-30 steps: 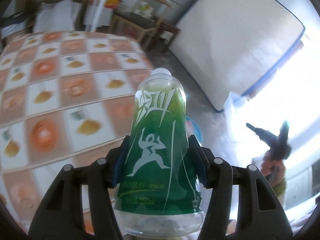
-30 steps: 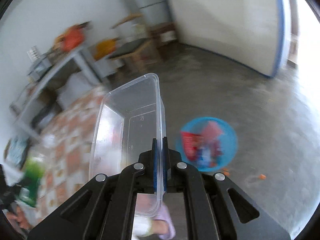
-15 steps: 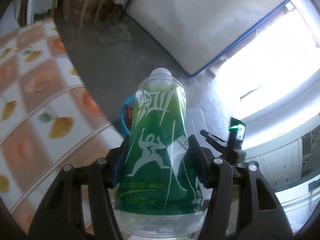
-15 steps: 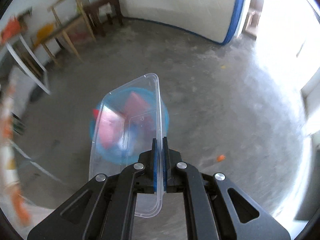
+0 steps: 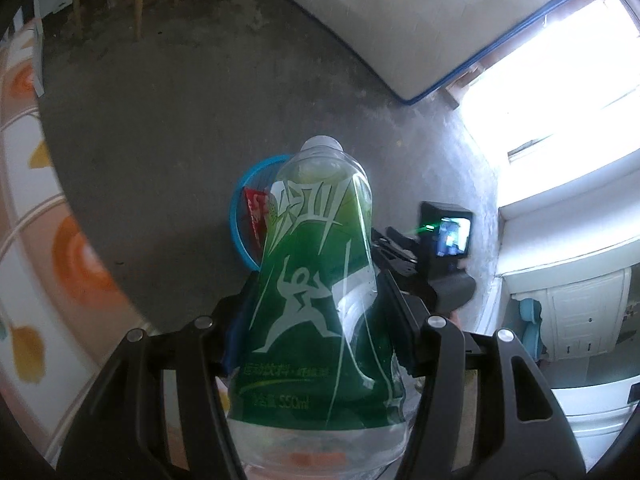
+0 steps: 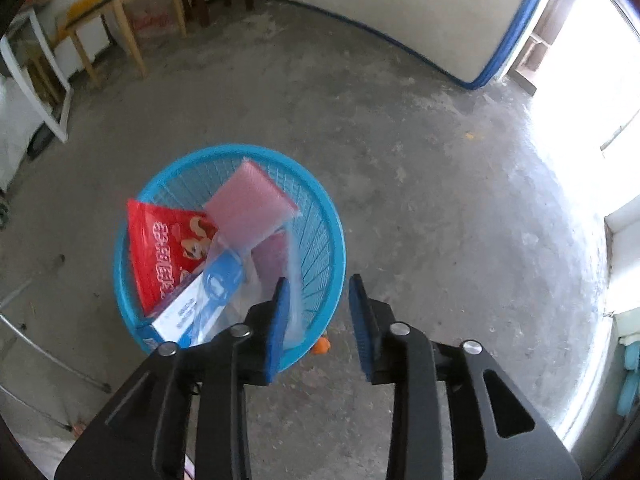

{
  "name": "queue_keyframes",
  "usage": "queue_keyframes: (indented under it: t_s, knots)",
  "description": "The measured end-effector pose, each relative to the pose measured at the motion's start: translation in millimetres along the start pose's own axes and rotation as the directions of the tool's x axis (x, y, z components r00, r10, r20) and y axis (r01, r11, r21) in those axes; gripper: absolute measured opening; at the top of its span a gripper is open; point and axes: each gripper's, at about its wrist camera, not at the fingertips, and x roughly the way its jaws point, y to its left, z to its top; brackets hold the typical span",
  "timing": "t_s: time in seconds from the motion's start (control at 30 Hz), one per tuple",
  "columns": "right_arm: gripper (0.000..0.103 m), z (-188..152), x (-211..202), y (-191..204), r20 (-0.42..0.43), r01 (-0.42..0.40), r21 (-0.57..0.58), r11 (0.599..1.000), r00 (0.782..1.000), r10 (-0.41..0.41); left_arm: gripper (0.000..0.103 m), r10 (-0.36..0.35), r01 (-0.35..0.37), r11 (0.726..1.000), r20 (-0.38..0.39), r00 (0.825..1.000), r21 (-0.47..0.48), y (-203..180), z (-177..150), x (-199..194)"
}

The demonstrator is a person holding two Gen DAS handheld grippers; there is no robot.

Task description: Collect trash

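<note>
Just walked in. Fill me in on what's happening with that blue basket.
A person holding a two-finger tool in each hand is collecting trash into the round blue plastic basket on the concrete floor. The right tool is above the basket with its jaws opening, and the clear plastic container is slipping down into it, beside a red snack packet and a pink pad. The left tool grips a green-labelled plastic bottle over the basket, not yet dropped.
</note>
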Motion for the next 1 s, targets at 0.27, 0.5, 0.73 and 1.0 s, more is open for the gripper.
queue_keyframes:
  t_s: [0.27,0.5,0.73,1.0]
  knots:
    - [0.031,-30,-65,-44,0.117,-0.144,0.161,0.977,0.985,0.126,0.055,0.063,-0.063,0.998,-0.032,0.997,0.016,-17,22,40]
    - [0.032,-55,-85,-64,0.122,-0.175,0.225,0.958,0.981,0.151,0.082,0.104,-0.104,0.993,-0.005,0.995,-0.053,-24,41,71]
    - [0.032,-82,-90,-69,0.105,-0.187,0.243,0.952,0.981,0.166,0.082,0.06,-0.057,0.996,0.042,0.997,-0.061,-16,15,25]
    - [0.032,-104,-126,-52,0.138,-0.243,0.195,0.95,0.966,0.219,0.082,0.066,-0.077,0.996,0.209,0.976,0.048,-30,-40,-69]
